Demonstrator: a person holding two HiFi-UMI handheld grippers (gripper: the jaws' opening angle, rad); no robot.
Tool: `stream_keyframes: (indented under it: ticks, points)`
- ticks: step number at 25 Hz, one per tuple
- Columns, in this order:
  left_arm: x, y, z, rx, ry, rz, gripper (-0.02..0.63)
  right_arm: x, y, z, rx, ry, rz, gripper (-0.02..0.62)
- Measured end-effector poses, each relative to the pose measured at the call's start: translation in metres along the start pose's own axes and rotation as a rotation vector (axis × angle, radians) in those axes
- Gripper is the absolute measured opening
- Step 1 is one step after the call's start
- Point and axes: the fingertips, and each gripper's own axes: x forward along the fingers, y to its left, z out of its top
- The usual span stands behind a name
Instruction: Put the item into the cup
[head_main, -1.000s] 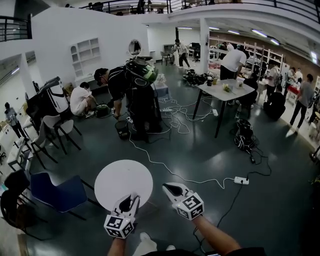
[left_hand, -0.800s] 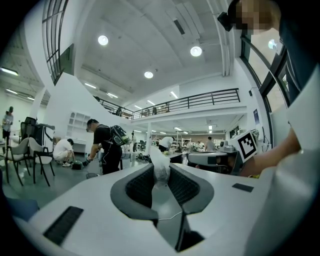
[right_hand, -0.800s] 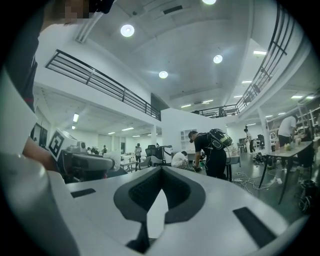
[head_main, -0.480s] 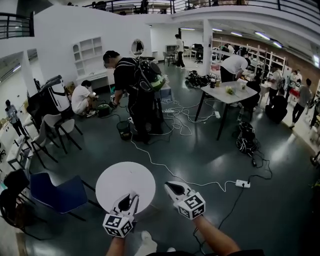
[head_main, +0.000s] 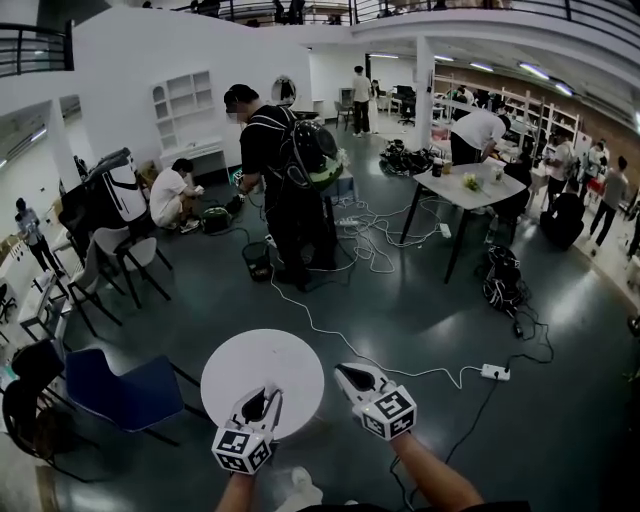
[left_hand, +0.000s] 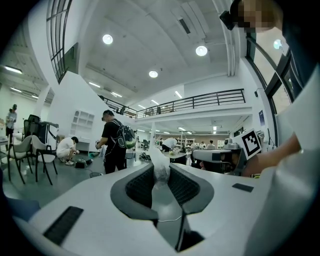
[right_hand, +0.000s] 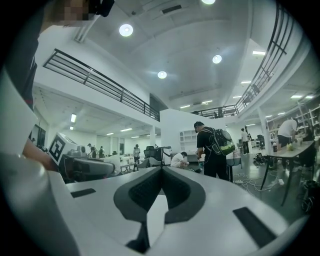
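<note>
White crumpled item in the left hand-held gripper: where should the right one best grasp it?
Likely the white crumpled item's free tip, poking past the left hand-held gripper's jaws, approached head-on; the rest is pinched between them.

Left gripper (head_main: 262, 402): white body, black pads, its cube (head_main: 240, 452) showing black-and-white squares; right gripper (head_main: 348, 377) matching. Wad (left_hand: 161, 167) between left jaws: showing milky white. Table (head_main: 250, 360) ahead of left gripper: showing plain white. Chair (head_main: 115, 392) left of it: showing blue.
</note>
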Motion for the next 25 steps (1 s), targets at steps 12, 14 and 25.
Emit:
stream_keyframes:
  ticks: [12,14,25]
  points:
    - [0.055,0.060,0.016,0.013,0.021,-0.027,0.094,0.076,-0.036,0.012,0.010,-0.005,-0.005,0.014]
    - [0.065,0.069,0.019,0.014,0.021,-0.035,0.094,0.086,-0.043,0.014,0.010,-0.003,-0.014,0.014]
    - [0.091,0.122,0.037,0.053,0.043,-0.089,0.094,0.138,-0.058,0.026,-0.009,0.023,-0.090,0.014]
